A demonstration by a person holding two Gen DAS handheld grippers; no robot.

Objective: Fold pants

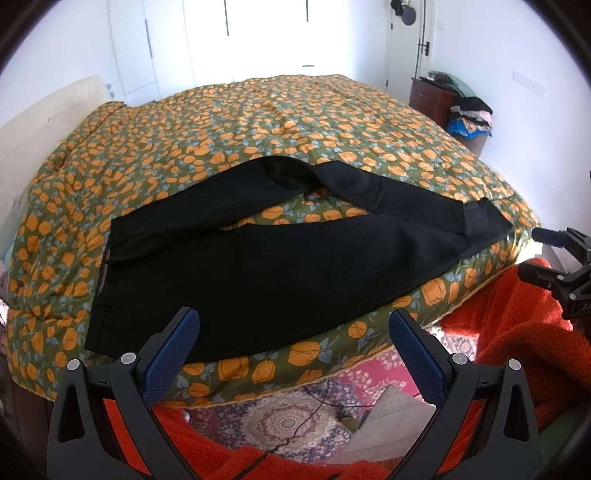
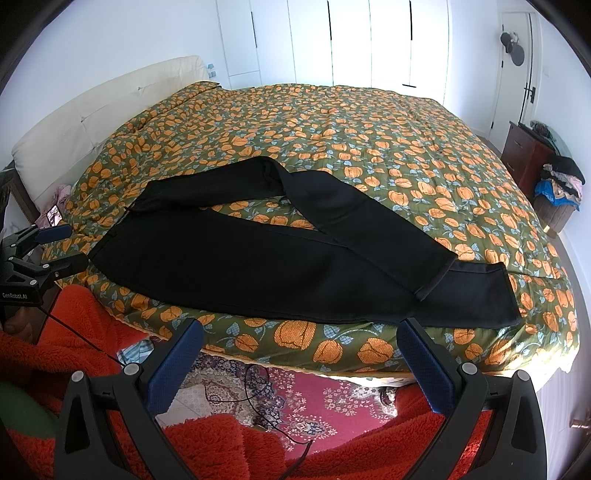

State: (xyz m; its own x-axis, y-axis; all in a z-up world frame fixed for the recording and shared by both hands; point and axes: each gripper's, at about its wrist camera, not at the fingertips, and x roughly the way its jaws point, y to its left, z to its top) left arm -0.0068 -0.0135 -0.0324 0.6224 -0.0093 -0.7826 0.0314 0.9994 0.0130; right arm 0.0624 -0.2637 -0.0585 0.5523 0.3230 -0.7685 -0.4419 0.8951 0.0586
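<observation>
Beyond both gaping hand-held grippers [image 1: 293, 328] [image 2: 301, 339], black pants [image 1: 258, 266] lie untouched.

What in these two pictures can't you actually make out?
- Underside of the black pants: hidden, both views; they lie flat on the flowered orange-and-green quilt.
- Pile of clothes by the dark wooden cabinet: too small, both views.
- Window area: washed out by glare, left view.

walls: white [image 2: 110, 33]
light: bright window [image 1: 266, 33] at 12 o'clock
bed: orange-flowered green quilt [image 2: 369, 147], cream headboard [image 2: 92, 114] at 10 o'clock
cabinet: dark wood [image 2: 524, 155], 3 o'clock
floor: patterned red rug [image 2: 325, 402]
</observation>
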